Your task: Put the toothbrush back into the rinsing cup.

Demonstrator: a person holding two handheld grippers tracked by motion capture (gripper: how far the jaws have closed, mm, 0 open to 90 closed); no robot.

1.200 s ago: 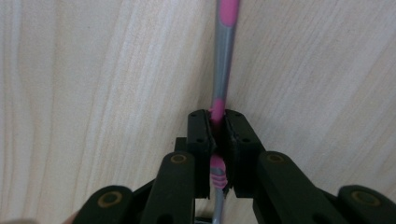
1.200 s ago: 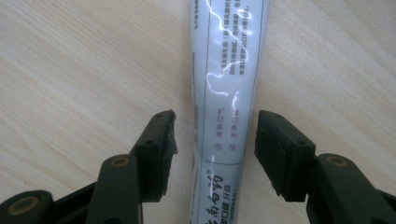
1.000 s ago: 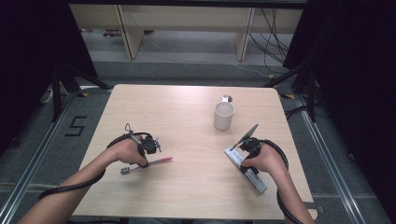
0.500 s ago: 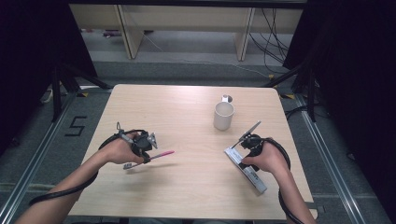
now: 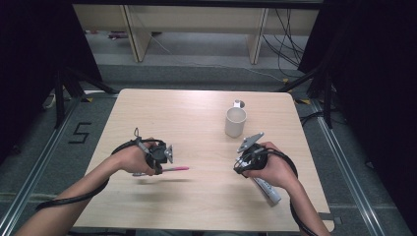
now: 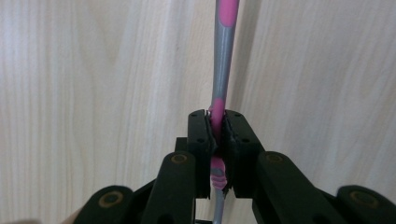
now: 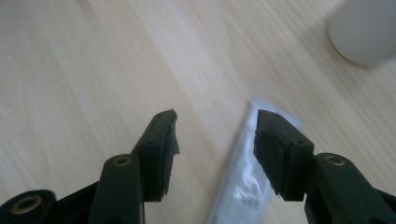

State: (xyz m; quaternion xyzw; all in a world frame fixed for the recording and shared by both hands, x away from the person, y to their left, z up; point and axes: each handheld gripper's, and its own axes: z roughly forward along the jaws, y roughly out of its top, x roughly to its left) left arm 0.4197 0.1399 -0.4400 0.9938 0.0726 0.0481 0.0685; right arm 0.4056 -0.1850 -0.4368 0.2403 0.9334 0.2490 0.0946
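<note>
A pink and grey toothbrush (image 5: 176,169) hangs just above the wooden table (image 5: 196,113), casting a shadow under it. My left gripper (image 5: 162,156) is shut on its handle. In the left gripper view the toothbrush (image 6: 223,56) runs straight up from between the jaws of that gripper (image 6: 216,123). At the right, my right gripper (image 5: 243,161) is open over the top end of a white toothpaste tube (image 5: 266,189) that lies flat. The right gripper view shows the tube (image 7: 243,177) between and below the parted jaws of that gripper (image 7: 217,123), nothing gripped.
A white mug (image 5: 235,121) stands upright just beyond the right gripper and appears blurred as the mug (image 7: 364,28) in the right gripper view. A small round object (image 5: 238,103) lies behind it. Dark floor and stands surround the table.
My left gripper has shifted a little to the right with the toothbrush held in it. The right hand and the tube have hardly moved.
</note>
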